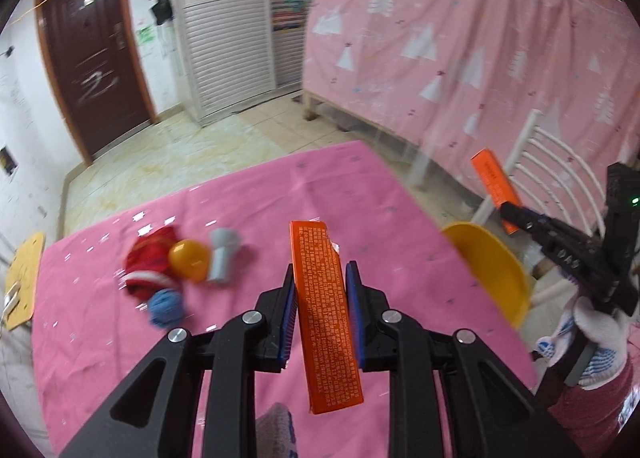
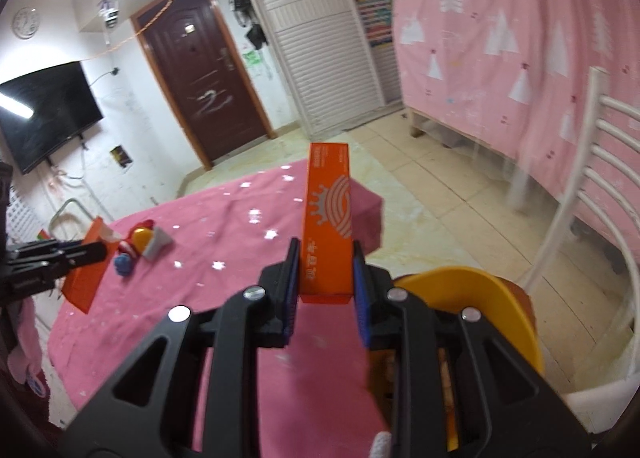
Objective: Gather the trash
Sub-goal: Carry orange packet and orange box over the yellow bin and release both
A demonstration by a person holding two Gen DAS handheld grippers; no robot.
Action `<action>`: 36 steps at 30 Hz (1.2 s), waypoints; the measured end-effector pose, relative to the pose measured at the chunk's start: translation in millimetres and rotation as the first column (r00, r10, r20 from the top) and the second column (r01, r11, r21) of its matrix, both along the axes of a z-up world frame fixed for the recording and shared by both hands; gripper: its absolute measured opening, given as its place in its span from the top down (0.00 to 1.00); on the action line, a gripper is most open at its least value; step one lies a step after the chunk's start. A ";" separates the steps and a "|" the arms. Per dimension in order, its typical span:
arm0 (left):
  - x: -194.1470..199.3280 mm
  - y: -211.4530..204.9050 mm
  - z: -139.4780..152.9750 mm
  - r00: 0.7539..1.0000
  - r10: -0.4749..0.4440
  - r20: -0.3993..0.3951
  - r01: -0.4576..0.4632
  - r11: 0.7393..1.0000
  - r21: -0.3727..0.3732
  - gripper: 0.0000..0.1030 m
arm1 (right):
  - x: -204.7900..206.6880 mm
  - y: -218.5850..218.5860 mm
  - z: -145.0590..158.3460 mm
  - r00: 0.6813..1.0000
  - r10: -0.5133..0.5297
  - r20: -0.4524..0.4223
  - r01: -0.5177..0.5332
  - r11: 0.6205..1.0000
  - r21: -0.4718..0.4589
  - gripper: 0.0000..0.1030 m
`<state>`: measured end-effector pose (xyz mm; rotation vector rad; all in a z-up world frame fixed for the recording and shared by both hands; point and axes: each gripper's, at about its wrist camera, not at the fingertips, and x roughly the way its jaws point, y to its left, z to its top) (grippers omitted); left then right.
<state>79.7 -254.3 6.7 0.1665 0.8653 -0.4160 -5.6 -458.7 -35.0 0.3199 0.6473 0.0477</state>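
The left tool (image 1: 320, 290) clamps a long orange cardboard box (image 1: 326, 318) off-centre, long axis pointing away over the pink-clothed counter (image 1: 100, 338); it may pivot and slip; the right tool (image 2: 324, 278) grips a second orange box (image 2: 329, 217) by its end, near the yellow plastic bin (image 2: 480, 290) at the counter's right edge; it could tip short.

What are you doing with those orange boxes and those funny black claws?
A person is tidying up trash with a claw in each hand. The left gripper is clamped on one long orange box, and the right gripper is clamped on another orange box. Both boxes are lifted above the pink tablecloth. A yellow bin sits at the table's edge by the right gripper. A red cloth, a yellow ball, a blue ball and a grey piece lie on the table.
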 end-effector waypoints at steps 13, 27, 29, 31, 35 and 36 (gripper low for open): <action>7.5 -114.9 -5.9 0.976 -0.219 -0.018 0.211 0.956 -0.202 0.85 | -7.8 -35.1 -41.0 0.985 -0.135 -0.111 0.120 0.984 -0.132 0.78; 5.5 -170.9 -29.8 0.960 -0.273 -0.065 0.248 0.934 -0.256 0.38 | -21.9 -62.3 -35.8 0.979 -0.185 -0.083 0.179 0.982 -0.066 0.77; 5.9 -167.3 -28.0 0.963 -0.262 -0.059 0.239 0.937 -0.254 0.37 | -23.6 -62.0 -34.3 0.980 -0.185 -0.078 0.180 0.981 -0.065 0.74; 6.3 -161.5 -27.4 0.965 -0.254 -0.062 0.231 0.940 -0.253 0.37 | -23.7 -59.6 -32.6 0.981 -0.180 -0.073 0.176 0.982 -0.062 0.67; 11.1 -140.6 -23.6 0.973 -0.222 -0.060 0.200 0.946 -0.256 0.37 | -15.9 -48.6 -28.5 0.986 -0.152 -0.072 0.149 0.987 -0.055 0.63; 11.9 -135.5 -22.0 0.975 -0.215 -0.059 0.194 0.947 -0.256 0.37 | -14.6 -42.7 -26.0 0.987 -0.146 -0.072 0.142 0.988 -0.061 0.63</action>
